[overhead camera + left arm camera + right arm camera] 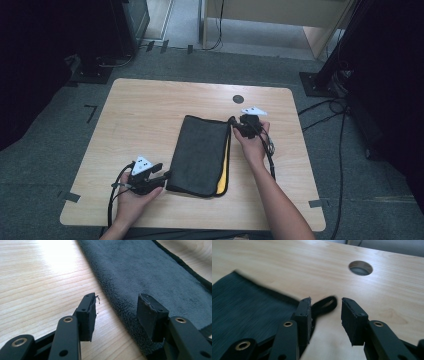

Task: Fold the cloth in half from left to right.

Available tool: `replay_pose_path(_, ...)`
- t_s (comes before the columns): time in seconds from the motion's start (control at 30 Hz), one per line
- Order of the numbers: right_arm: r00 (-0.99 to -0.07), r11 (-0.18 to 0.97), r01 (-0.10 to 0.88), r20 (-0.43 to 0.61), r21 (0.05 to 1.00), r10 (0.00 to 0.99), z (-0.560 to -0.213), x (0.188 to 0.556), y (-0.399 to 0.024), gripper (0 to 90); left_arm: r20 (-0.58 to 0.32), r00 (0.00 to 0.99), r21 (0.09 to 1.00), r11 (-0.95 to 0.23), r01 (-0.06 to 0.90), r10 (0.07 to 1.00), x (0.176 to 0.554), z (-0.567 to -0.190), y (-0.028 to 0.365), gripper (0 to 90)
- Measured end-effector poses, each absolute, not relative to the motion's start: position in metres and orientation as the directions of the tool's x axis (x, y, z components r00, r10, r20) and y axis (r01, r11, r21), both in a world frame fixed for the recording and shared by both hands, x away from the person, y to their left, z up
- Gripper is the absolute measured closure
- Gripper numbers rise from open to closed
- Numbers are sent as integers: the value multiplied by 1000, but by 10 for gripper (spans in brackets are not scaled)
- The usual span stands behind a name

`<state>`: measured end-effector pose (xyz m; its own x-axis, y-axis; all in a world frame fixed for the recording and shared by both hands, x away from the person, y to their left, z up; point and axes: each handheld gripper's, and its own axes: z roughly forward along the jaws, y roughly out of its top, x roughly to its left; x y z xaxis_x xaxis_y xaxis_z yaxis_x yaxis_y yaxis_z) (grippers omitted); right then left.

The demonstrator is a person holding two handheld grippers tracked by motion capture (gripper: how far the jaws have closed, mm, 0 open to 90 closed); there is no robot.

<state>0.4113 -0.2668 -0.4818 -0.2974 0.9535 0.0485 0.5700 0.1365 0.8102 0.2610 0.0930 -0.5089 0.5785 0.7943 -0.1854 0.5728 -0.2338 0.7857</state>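
the right gripper (242,123) has its jaws spread with nothing pinched, at the far right corner of the dark grey cloth (198,154); the cloth's small black loop (325,304) lies just ahead of the gap. the left gripper (162,176) is also spread, its jaws either side of the cloth's near left edge without pressing. the wooden table (140,110) carries the folded cloth at its middle, yellow lining (224,172) showing along its right edge. a round hole (360,267) sits beyond.

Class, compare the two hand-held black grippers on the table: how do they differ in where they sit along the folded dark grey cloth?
The left gripper sits at the near left corner of the folded dark grey cloth; the right gripper is at its far right corner. The left straddles the cloth's edge; the right has the cloth's small black loop between its jaws. Both stand open.
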Motion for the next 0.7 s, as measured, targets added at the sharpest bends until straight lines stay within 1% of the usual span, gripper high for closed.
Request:
replay_pose_path(0.07,-332,162,560,40,812,943,-479,392,-264,606,-187,582,787,-234,571,791,259,-507,92,492)
replay_pose_path(0.13,-363,170,563,57,809,930,-478,367,-259,607,-191,595,788,-240,567,781,257,-506,92,488)
replay_pose_path(0.23,-402,179,561,77,808,912,-481,334,-253,614,-166,613,784,-273,557,773,252,-507,92,480)
replay_pose_path(0.3,-422,190,560,80,806,903,-484,312,-248,622,-175,615,780,-273,563,769,251,-510,94,480)
replay_pose_path(0.37,-433,183,572,105,800,895,-491,291,-244,644,-191,615,777,-265,571,765,252,-511,93,480)
replay_pose_path(0.47,-443,185,587,121,788,888,-501,264,-239,669,-184,630,779,-279,562,755,250,-511,92,477)
replay_pose_path(0.6,-428,117,611,202,783,881,-497,234,-239,672,-181,638,782,-284,555,749,247,-511,91,473)
replay_pose_path(0.7,-437,108,602,213,791,874,-494,212,-238,678,-172,643,784,-292,548,746,245,-510,90,470)
